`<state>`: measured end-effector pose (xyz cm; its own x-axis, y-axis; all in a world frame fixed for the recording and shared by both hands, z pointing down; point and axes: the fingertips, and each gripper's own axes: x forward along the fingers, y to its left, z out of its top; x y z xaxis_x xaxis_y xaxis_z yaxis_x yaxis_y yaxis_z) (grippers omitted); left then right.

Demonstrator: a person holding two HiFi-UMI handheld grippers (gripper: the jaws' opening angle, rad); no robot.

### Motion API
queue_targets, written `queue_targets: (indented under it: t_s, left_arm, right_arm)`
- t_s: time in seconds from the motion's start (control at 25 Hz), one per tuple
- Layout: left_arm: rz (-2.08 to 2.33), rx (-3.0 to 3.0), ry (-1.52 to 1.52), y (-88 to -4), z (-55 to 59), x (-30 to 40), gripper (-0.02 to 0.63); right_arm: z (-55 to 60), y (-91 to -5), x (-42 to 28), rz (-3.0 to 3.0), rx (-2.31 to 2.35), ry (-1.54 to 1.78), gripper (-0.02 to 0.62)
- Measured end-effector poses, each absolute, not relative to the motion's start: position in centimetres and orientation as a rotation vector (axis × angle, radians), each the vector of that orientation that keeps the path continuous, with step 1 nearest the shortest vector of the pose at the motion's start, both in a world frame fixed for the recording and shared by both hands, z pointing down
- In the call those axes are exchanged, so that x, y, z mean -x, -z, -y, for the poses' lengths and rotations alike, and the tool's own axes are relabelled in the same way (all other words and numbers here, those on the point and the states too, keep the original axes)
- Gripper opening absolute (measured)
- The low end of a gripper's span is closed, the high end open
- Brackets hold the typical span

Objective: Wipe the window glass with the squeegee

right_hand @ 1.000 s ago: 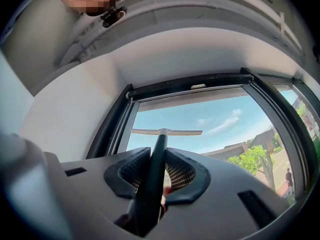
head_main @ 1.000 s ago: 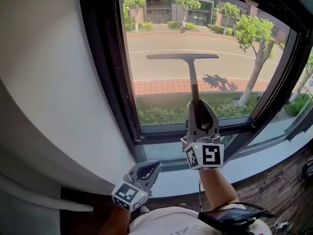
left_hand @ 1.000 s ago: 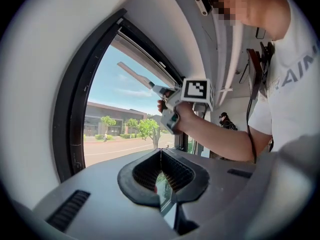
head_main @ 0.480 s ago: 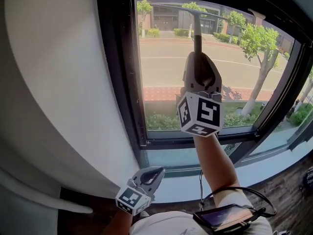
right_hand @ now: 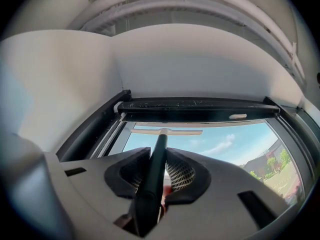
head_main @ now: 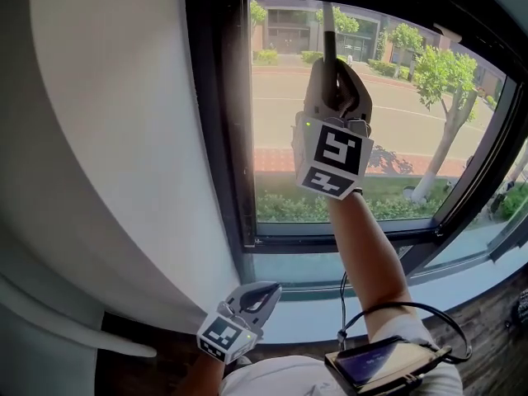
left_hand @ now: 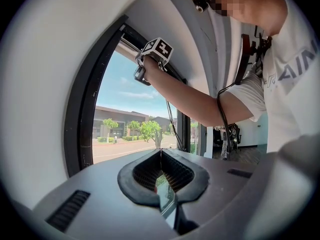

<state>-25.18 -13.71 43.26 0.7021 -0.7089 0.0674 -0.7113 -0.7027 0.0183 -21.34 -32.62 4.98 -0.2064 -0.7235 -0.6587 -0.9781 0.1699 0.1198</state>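
- Count: two grippers, the left gripper (left_hand: 161, 153) and the right gripper (head_main: 333, 66), each with one marker cube (head_main: 332, 159). There is one squeegee (right_hand: 158, 148) and one window glass (head_main: 396, 130).
- Left gripper — low, close to the person's body and well apart from the right one. Its jaws are pressed together with nothing between them.
- Right gripper — on an outstretched arm (head_main: 363, 246), high against the window, jaws clenched on the squeegee's handle.
- Squeegee: a dark, slim, straight handle runs forward out of the right gripper's jaws to a pale, narrow blade (right_hand: 175, 131) set crosswise, forming a T.
- The blade lies ahead of the right gripper's tips, just beneath the dark top frame (right_hand: 195, 105).
- Beyond the glass are a road (head_main: 412, 110), trees and buildings.
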Motion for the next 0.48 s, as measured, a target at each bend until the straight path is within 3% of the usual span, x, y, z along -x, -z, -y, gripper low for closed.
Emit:
queue_targets:
  t_s: [0.48]
  left_arm:
    - [1.2,-2.853,-0.067,-43.0,14.2,25.3,0.018]
  right_arm:
    - [32.2,-8.0,21.4,-2.042,1.617,-0.757,0.1]
